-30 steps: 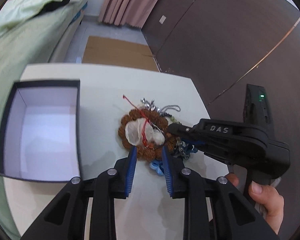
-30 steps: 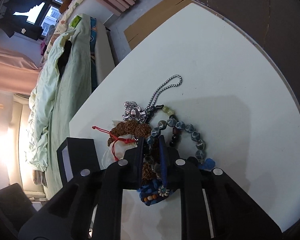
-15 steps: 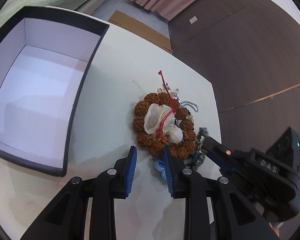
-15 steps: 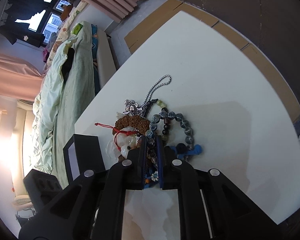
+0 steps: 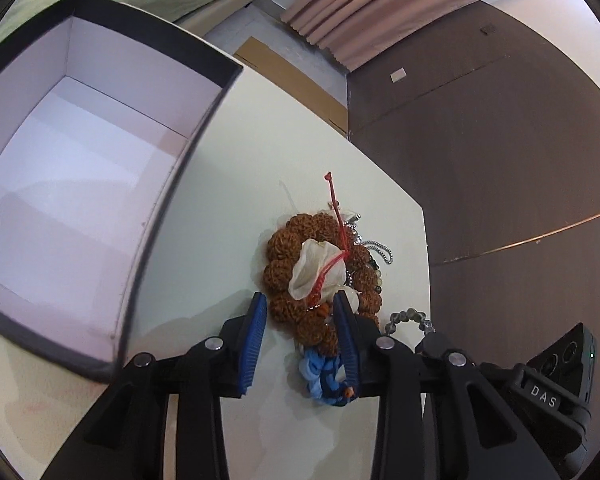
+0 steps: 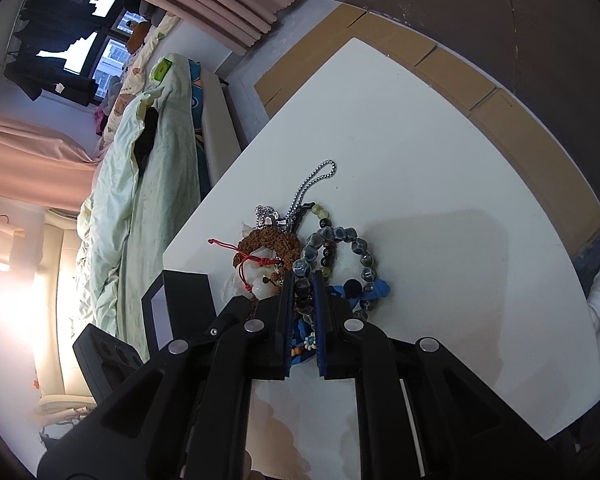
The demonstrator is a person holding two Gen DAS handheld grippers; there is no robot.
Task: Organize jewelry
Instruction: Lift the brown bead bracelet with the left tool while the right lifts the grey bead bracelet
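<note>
The left gripper (image 5: 300, 312) is seen with its jaws opening around the near edge of a brown seed-bead bracelet (image 5: 284, 276), the pads not pressing it. The right gripper (image 6: 303, 292) is clamped on the grey bead bracelet (image 6: 336, 248) of the jewelry pile, on the white table (image 6: 440, 184). An open black box (image 5: 212, 120) sits left of the left gripper.

left gripper (image 5: 300, 312): black, blue ribbed jaws, silver screws | right gripper (image 6: 303, 282): same, "DAS" marking
</note>
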